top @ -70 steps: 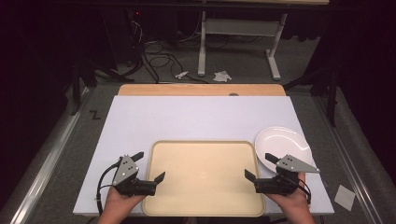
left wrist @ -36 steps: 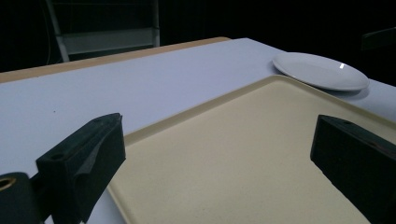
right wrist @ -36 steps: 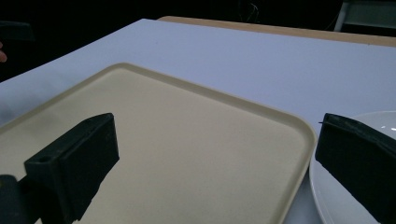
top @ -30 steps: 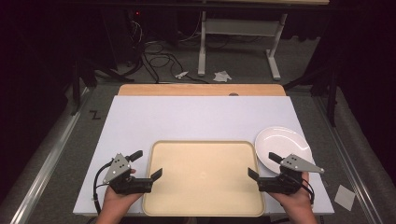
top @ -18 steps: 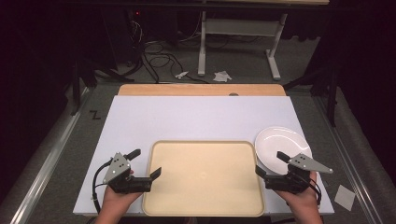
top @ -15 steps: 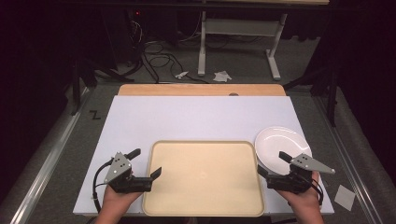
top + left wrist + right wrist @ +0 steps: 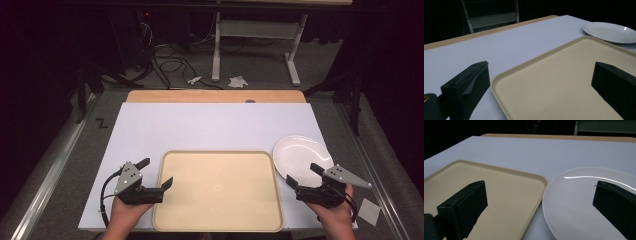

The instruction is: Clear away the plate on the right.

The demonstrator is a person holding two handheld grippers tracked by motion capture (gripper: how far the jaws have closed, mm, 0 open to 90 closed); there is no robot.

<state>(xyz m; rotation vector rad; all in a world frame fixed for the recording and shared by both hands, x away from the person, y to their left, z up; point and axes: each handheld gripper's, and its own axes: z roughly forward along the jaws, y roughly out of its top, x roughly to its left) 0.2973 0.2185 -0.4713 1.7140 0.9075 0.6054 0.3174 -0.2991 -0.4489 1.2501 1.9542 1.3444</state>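
**Right gripper lining up on the plate, left parked at the tray**

Step in hand, as judged: right gripper (image 7: 306, 175) goes for the white plate (image 7: 301, 159), likely to lift it toward the tray (image 7: 217, 192). To do it well: bring 1 finger under the near rim and 1 over it, bite the rim only, keep the plate level, lift clear of the tray's raised edge before moving sideways. The plate looks glossy, so a shallow pinch may slip; go deep enough on the rim.

Plate sits on the bench (image 7: 215, 125) at the right, just beside the tray's right edge, apart by a thin gap in the right gripper view (image 7: 599, 202). Tray (image 7: 499, 192) is bare.

Pose: right gripper low at the plate's near rim, fingers spread wide, holding nothing, aimed forward over the plate. Left gripper (image 7: 155, 172) low at the tray's left edge, fingers spread, 1 finger (image 7: 467, 85) outside the tray's corner, the other above the tray (image 7: 554, 82); nothing pinched. Both hands come in from the near bench edge.
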